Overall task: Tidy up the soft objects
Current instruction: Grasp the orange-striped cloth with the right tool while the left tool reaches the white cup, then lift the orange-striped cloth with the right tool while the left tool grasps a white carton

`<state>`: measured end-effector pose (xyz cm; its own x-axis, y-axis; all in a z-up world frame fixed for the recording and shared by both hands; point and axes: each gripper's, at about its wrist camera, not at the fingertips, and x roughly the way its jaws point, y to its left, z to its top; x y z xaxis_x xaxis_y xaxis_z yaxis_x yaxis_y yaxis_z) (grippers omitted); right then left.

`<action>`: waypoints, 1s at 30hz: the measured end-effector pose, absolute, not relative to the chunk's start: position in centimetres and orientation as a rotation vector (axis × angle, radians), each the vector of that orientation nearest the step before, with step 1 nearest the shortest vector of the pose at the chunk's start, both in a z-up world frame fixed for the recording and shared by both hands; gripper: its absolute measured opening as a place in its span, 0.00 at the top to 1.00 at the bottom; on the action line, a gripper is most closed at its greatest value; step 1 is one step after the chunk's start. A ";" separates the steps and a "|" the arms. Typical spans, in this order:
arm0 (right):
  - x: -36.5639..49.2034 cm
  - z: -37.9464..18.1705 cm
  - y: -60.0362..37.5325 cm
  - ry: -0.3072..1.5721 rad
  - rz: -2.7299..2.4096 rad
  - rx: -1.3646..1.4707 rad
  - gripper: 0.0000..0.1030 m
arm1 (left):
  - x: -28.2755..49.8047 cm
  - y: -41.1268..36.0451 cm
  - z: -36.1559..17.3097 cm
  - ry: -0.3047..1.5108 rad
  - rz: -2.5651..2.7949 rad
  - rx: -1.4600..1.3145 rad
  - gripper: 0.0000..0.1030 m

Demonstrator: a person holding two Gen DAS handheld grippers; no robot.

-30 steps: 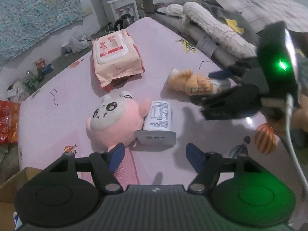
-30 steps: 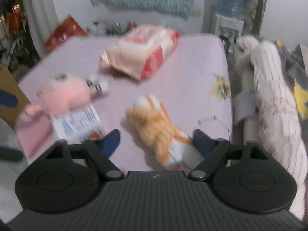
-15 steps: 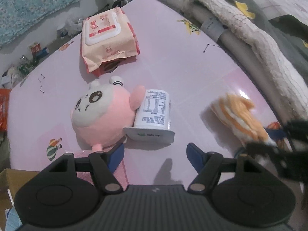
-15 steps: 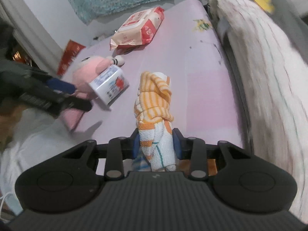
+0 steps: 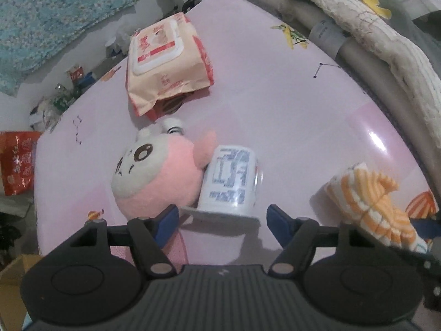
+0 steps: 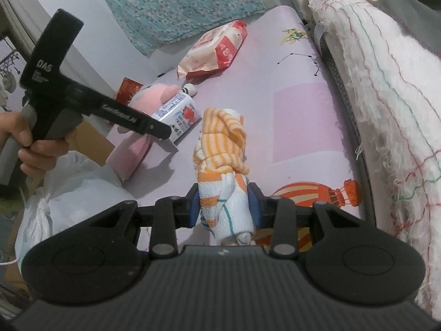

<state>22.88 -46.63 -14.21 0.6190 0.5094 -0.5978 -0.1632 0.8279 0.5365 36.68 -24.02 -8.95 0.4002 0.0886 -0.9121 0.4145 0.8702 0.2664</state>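
Right tongs (image 6: 224, 207) clamped on the orange-striped towel (image 6: 220, 151)!
Its roll runs lengthwise away from me, near end pinched, above the pink desk (image 6: 303, 88). Left tongs (image 5: 220, 215) gape around nothing. One pink plush (image 5: 157, 176), one carton (image 5: 231, 179), one wipes pack (image 5: 165, 58).

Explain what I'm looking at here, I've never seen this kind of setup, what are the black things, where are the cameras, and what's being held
A person holds a two-finger gripper in each hand; each carries a camera looking along its fingers. The right gripper has just closed on an orange striped towel. The left gripper is open, poised over a white labelled pouch beside a pink plush toy. It also shows in the right camera, gripped by a hand. A wet wipes pack lies farther back on the pink mat.
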 end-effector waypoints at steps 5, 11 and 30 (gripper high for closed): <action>22.6 -14.3 -46.7 0.810 0.417 0.468 0.66 | 36.8 -25.2 -9.8 1.131 -0.214 0.564 0.23; 22.3 -14.5 -47.1 0.802 0.428 0.485 0.66 | 37.5 -25.5 -11.3 1.154 -0.174 0.603 0.34; 22.3 -14.6 -47.1 0.794 0.432 0.489 0.66 | 36.1 -24.3 -8.9 1.471 -0.323 0.540 0.38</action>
